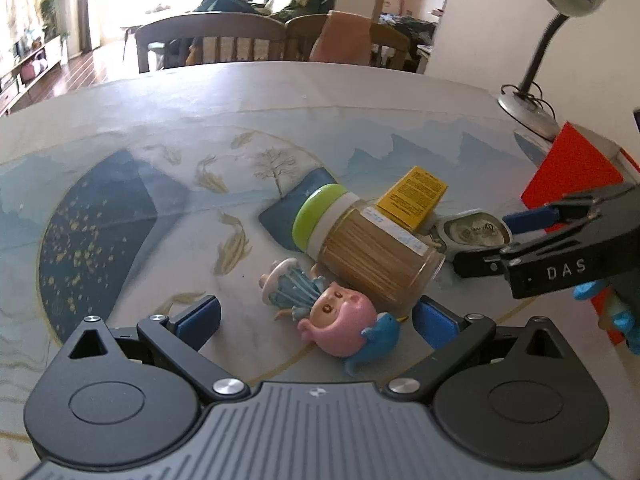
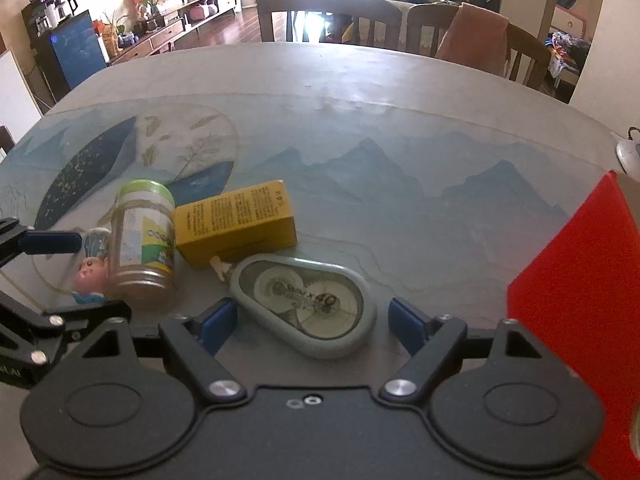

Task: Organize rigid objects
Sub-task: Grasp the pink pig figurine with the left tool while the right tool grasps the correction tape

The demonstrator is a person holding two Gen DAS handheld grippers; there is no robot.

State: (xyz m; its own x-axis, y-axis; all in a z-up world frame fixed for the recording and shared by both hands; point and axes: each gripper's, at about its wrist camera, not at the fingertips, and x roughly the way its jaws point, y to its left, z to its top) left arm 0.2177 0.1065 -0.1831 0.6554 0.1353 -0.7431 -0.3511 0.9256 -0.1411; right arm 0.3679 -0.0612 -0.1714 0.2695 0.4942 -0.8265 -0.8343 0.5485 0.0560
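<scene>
The left hand-held gripper (image 1: 316, 316) stood wide open just above the desk (image 1: 320, 92), its blue pads on either side of a small pink-haired doll figurine with a blue dolphin (image 1: 332, 320) that lay on its side; neither pad touched the toy. Just beyond the figurine lay a clear cylindrical jar of toothpicks with a lime-green lid (image 1: 360, 240), also on its side, and behind that a small yellow cardboard box (image 1: 414, 196).

The right hand-held gripper (image 2: 310, 320) was likewise spread wide, its pads flanking a grey oval correction-tape dispenser (image 2: 308, 304) flat on the desk (no contact visible on either side), so it held nothing. The dispenser's tip lay against the yellow box. A red box (image 2: 576, 304) stood toward the desk's right edge, near a white gooseneck desk lamp (image 1: 560, 20).
</scene>
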